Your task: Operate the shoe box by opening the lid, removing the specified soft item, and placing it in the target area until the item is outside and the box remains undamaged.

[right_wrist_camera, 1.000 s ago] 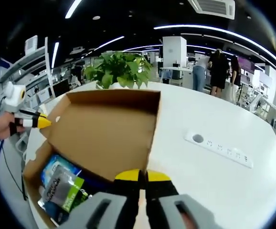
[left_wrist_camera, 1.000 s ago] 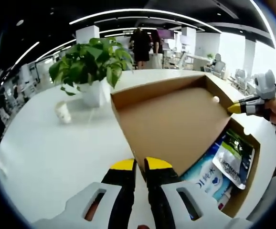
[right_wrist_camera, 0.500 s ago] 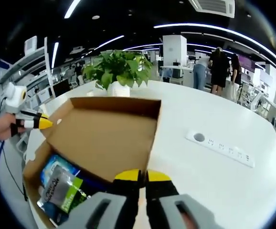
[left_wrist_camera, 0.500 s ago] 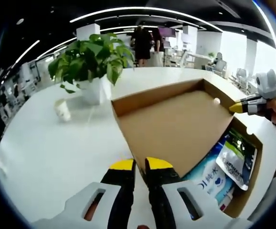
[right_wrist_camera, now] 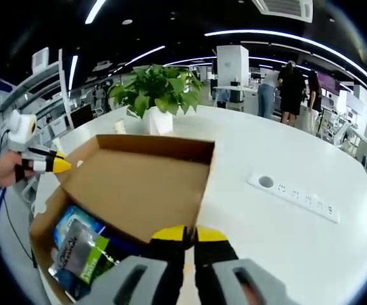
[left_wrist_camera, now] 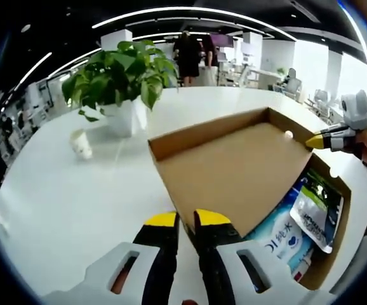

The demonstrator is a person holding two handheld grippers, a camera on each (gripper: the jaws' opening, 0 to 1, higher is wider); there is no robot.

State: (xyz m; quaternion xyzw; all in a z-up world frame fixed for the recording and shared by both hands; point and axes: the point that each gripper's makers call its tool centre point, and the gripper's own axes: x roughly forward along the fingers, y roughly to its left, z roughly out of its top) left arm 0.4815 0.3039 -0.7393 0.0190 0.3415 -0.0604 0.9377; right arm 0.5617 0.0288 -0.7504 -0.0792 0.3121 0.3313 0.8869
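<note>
The brown cardboard lid (left_wrist_camera: pixel 234 171) of the shoe box (left_wrist_camera: pixel 342 210) is swung up and tilted back. In the left gripper view my left gripper (left_wrist_camera: pixel 186 219) is shut on the lid's near corner, and my right gripper (left_wrist_camera: pixel 317 142) pinches the far corner. In the right gripper view the right gripper (right_wrist_camera: pixel 190 234) is shut on its corner of the lid (right_wrist_camera: pixel 139 190), with the left gripper (right_wrist_camera: pixel 58 165) at the other. Inside the box lie a blue-white soft pack (left_wrist_camera: pixel 279 238) and a green-grey pouch (right_wrist_camera: pixel 82 251).
The box rests on a white table (left_wrist_camera: pixel 75 203). A potted plant (left_wrist_camera: pixel 120 76) and a small paper cup (left_wrist_camera: pixel 79 143) stand behind the lid. A white power strip (right_wrist_camera: pixel 294 197) lies on the table to the right. People stand far back in the office.
The lid has tipped further back and lower, so more of the plant and its pot shows above it. Both grippers kept their hold on the corners.
</note>
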